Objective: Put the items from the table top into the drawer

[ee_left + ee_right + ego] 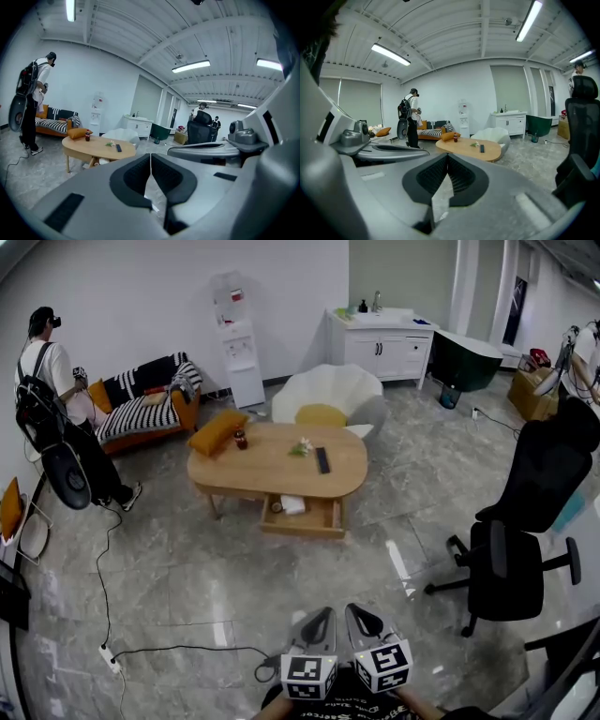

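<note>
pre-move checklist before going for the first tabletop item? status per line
1. Left gripper empty: ok, jaws together with nothing between them.
2. Right gripper empty: ok, jaws together; both must open before a grasp.
3. Drawer open: ok, pulled out under the table, with a white item inside.
4. Targets in view: ok, the remote, bottle, cushion and small sprig are on the tabletop.
5. Table within reach: not ok, it stands well across the floor; walk up first.
6. Walking path: probably ok, but mind the cable on the left and the office chair on the right.
</note>
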`<state>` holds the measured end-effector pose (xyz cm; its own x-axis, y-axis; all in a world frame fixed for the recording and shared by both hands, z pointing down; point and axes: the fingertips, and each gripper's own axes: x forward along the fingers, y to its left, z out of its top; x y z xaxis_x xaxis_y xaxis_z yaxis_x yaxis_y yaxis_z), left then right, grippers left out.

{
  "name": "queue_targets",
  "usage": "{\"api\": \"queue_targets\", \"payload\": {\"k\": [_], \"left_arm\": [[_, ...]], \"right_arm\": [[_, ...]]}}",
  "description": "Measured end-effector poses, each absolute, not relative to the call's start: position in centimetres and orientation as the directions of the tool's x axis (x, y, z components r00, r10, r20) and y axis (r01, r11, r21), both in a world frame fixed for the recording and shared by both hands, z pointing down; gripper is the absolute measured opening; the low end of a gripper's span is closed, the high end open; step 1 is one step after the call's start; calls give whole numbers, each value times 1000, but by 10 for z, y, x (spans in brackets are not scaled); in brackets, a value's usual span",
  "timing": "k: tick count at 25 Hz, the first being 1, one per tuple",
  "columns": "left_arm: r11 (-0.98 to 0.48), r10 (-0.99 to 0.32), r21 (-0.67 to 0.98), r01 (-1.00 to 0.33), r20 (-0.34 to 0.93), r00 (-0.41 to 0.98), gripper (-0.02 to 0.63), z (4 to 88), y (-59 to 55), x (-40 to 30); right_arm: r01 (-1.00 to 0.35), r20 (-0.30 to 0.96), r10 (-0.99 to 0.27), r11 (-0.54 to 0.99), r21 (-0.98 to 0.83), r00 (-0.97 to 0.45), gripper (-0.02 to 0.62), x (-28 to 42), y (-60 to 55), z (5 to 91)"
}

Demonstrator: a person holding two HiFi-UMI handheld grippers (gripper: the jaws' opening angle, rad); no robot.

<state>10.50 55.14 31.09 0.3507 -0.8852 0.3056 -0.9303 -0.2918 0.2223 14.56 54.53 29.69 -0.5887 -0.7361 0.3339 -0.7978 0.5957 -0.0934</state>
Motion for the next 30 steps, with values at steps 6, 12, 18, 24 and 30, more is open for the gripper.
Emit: {"api": "queue_targets", "payload": {"k": [6,12,18,24,30], "left_arm": [[-295,-885,220,-930,304,353,12,313,542,100],[-290,-890,209,-934,299,343,12,316,521,92],[-292,-882,232,-928,310,355,12,319,486,85],[-307,-875,248,-919,306,375,12,316,429,75],[-385,-848,210,-899,302,434,12,306,378,75]], "right_arm": [[-821,314,-765,562,-103,-563,3,146,530,296],[-809,317,-751,576,-115,-579,3,138,511,300],[-817,331,-753,563,-123,-568,3,131,474,304],[-814,292,-763,569,-120,-576,3,115,420,291],[-840,302,-786,526,-133,-540,3,110,370,292]]}}
